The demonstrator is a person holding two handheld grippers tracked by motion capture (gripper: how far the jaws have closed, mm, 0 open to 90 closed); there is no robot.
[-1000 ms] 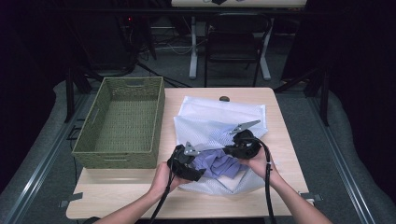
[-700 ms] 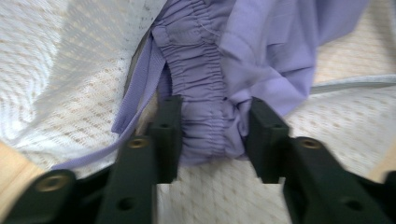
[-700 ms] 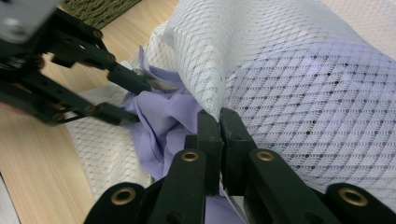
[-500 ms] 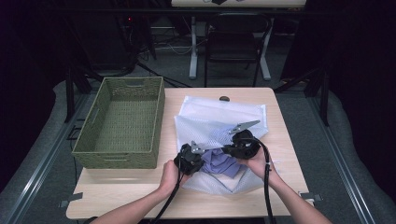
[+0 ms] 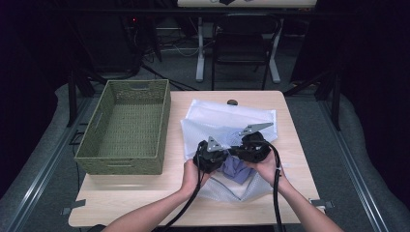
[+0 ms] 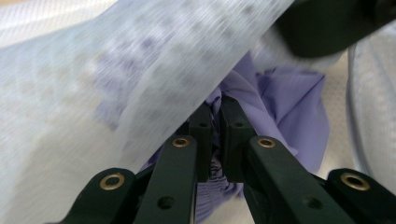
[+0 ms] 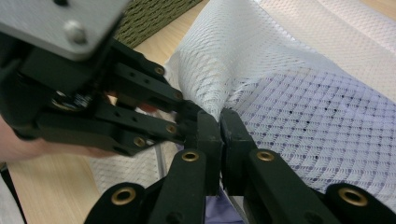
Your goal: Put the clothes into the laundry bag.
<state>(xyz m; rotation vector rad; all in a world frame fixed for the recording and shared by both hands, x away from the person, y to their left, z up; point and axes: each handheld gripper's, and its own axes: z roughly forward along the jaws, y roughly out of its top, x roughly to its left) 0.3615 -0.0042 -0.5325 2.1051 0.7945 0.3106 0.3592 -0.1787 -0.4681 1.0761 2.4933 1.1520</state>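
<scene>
Hands work close together at the near middle of the table (image 5: 145, 203). Left gripper (image 6: 215, 116) has just squeezed its jaws onto the purple cloth (image 6: 289, 102) inside the mesh bag (image 7: 299, 93). Right gripper (image 7: 219, 122) pinches the bag's edge tight, likely to hold its mouth up so the cloth can slide. Green basket (image 5: 126, 126) waits at nine o'clock from the bag.

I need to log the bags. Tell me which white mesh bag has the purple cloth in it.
The nearer mesh bag, by the table's front edge, between both grippers: purple cloth shows at its mouth. The far mesh bag lies flat behind it, with no purple showing.
</scene>
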